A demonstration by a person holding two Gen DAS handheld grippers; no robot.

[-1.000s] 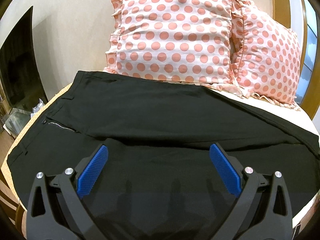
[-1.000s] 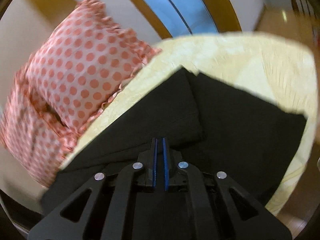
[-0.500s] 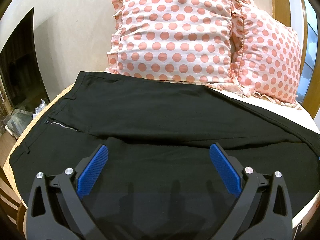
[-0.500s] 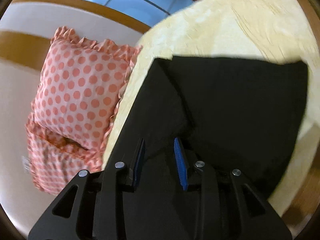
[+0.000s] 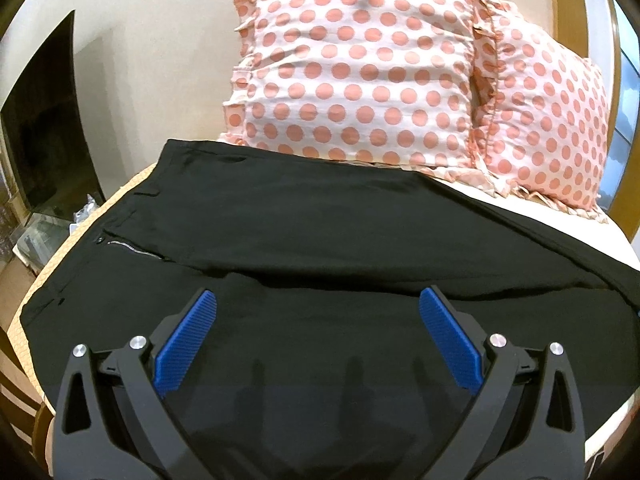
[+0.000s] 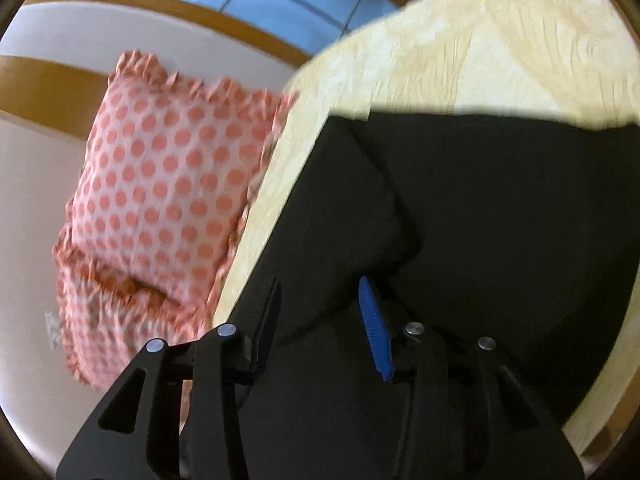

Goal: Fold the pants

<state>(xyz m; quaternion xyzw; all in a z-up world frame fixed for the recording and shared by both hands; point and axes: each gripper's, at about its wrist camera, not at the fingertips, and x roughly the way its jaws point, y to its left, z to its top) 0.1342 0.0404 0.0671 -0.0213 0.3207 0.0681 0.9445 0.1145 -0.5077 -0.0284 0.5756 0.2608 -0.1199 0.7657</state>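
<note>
The black pants (image 5: 320, 232) lie spread across the bed (image 6: 500, 52), with the waistband and a short zipper (image 5: 132, 249) at the left end and the legs running off to the right, one leg lapped over the other along a lengthwise fold. The left gripper (image 5: 318, 312) hovers over the near leg with its jaws spread wide, the blue pads (image 5: 186, 344) apart and nothing between them; the cloth lies flat below and just beyond the tips. The right gripper (image 6: 318, 312) is tilted to one side over the leg end of the pants (image 6: 500, 220), its jaws parted less widely, and a folded ridge of black cloth rises in the gap between the fingers; whether the pads touch it cannot be told, and this view is blurred. At the far side of the bed two pink polka-dot pillows (image 5: 360, 68) with ruffled edges lean against the wall, the left one just touching the far edge of the pants. A dark television (image 5: 44, 132) stands at the far left, and a window (image 6: 256, 0) with a wooden frame shows beyond the bed in the right wrist view.
</note>
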